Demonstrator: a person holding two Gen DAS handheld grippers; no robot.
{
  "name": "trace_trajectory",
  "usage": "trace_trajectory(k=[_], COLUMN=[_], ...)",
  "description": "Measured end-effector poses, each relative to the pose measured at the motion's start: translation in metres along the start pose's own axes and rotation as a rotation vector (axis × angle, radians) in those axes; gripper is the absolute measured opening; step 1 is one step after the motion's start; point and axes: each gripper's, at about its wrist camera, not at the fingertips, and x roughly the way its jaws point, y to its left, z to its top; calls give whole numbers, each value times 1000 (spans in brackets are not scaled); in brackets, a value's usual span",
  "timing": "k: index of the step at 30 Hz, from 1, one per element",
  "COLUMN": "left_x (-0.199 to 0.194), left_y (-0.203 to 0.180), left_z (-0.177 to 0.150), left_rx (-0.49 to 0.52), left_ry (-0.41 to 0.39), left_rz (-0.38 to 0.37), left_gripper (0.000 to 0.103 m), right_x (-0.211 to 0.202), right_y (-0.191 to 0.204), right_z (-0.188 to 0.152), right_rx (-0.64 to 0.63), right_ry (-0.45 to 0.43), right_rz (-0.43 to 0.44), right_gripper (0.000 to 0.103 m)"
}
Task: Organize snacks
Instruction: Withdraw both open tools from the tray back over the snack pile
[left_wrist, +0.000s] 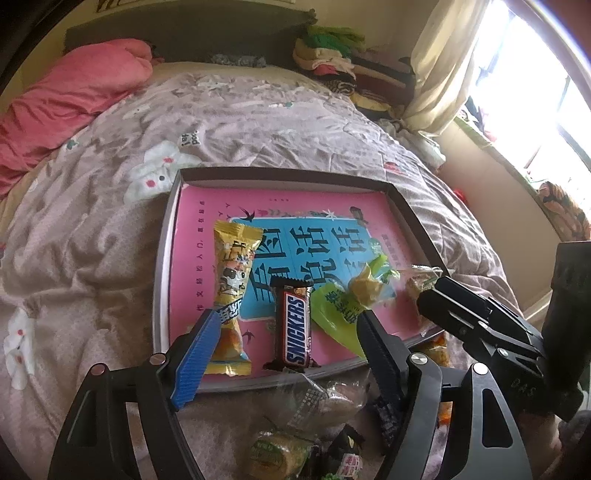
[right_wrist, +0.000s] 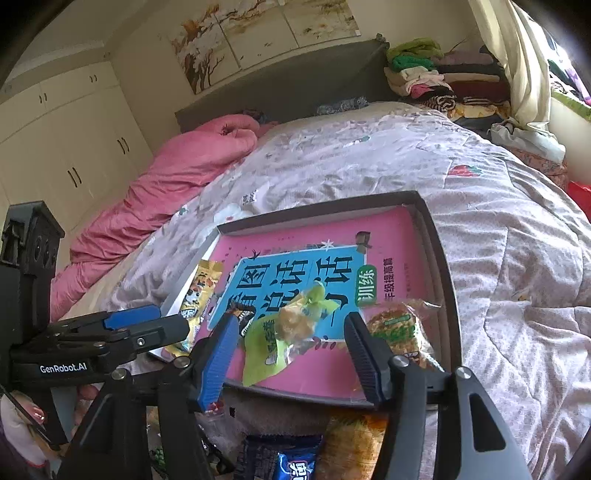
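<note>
A dark-rimmed tray (left_wrist: 162, 258) lined with a pink and blue book cover lies on the bed. In it lie a yellow snack packet (left_wrist: 231, 291), a Snickers bar (left_wrist: 295, 328), a green-wrapped pastry (left_wrist: 351, 299) and a clear-wrapped cake (left_wrist: 419, 282). My left gripper (left_wrist: 286, 317) is open and empty just above the Snickers bar. My right gripper (right_wrist: 291, 321) is open and empty over the green pastry (right_wrist: 291, 328), with the clear-wrapped cake (right_wrist: 397, 328) beside its right finger. The right gripper also shows at the right of the left wrist view (left_wrist: 443, 295).
Several loose snacks lie on the bedspread in front of the tray (left_wrist: 325, 398), among them a blue packet (right_wrist: 291, 465) and an orange packet (right_wrist: 354, 443). A pink duvet (left_wrist: 66, 103) lies at the bed's far left. Folded clothes (right_wrist: 436, 74) are stacked by the headboard.
</note>
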Motion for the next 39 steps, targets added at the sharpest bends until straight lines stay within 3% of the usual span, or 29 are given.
trace_trajectory(k=[13,39], left_x=[-25,-50], left_y=[8,23], left_z=[-3,-30], left_rx=[-3,0], left_ry=[-32,-8], left_rz=[29,55], left_gripper=[78,78], right_x=[-20,-47], right_y=[1,14], right_z=[1,-9], right_rx=[2,-10], right_ry=[-47,-74], right_rz=[12,63], right_gripper=[66,73])
